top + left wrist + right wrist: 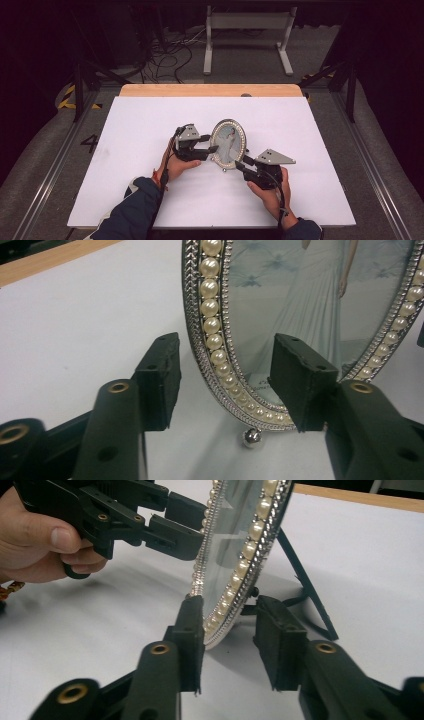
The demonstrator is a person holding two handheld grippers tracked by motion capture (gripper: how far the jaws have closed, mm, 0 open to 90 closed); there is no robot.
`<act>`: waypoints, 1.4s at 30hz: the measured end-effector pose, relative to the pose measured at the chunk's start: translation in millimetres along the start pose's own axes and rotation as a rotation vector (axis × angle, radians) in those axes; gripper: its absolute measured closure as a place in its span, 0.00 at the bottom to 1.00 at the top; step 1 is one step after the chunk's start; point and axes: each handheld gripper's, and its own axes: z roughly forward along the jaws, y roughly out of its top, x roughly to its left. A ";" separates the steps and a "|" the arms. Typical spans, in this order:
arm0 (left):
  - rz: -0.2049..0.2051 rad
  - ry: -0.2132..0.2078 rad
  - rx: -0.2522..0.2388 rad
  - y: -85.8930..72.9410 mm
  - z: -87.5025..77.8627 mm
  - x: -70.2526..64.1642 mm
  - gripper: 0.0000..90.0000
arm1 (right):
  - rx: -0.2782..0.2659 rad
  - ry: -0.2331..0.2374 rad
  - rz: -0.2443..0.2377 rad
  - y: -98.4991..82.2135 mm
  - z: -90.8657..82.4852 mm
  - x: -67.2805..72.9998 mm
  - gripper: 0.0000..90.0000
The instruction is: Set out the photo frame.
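Observation:
An oval silver picture frame (229, 142) with a pearl rim stands upright on the white tabletop (150, 130), propped on its black back leg (306, 592). It holds a picture of a figure in a pale dress (305, 305). My left gripper (211, 143) is at the frame's left edge with the pearl rim (212, 325) between its jaws; a small gap shows beside one pad (161, 375). My right gripper (232, 630) straddles the lower right rim (250, 545): one pad (192, 627) lies against the front, the other (277, 637) stands off the back.
The white sheet covers a wooden table whose far edge (210, 90) shows bare. Beyond it on the floor are a white metal stand (247, 22) and loose cables (165, 55). A small silver ball foot (251, 437) sits under the frame.

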 end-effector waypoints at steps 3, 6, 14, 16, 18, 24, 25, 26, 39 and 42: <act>0.001 0.005 0.012 0.7 2.0 -0.6 0.57 | -0.007 -0.013 -0.011 0.0 -3.1 1.5 0.70; -0.004 0.004 0.016 0.4 2.5 0.0 0.59 | -0.027 -0.018 -0.008 1.4 -4.9 2.9 0.74; -0.012 -0.016 0.026 -1.4 -1.2 2.9 0.65 | -0.031 -0.020 0.015 3.2 -2.5 -0.4 0.83; -0.019 -0.031 0.021 -1.9 -2.8 3.3 0.64 | -0.030 -0.025 0.004 4.3 -1.4 0.3 0.82; -0.018 -0.038 0.022 -2.4 -4.7 3.7 0.63 | -0.027 -0.026 0.013 4.4 -1.0 -0.2 0.82; -0.018 -0.043 0.014 -5.1 -12.2 -0.7 0.61 | -0.018 -0.024 0.014 5.2 0.5 -4.2 0.82; -0.009 -0.039 0.018 -5.6 -14.2 -0.4 0.61 | -0.018 -0.021 0.020 5.4 0.5 -4.5 0.82; -0.010 -0.044 0.016 -6.4 -15.5 -0.4 0.61 | -0.022 -0.023 0.018 6.1 1.6 -5.0 0.82; 0.024 -0.018 0.050 -14.5 -31.6 -4.1 0.68 | -0.030 -0.018 0.021 10.7 11.4 -7.2 0.81; 0.017 -0.018 0.053 -16.1 -32.4 -3.3 0.74 | -0.030 -0.017 0.018 11.5 13.4 -7.1 0.81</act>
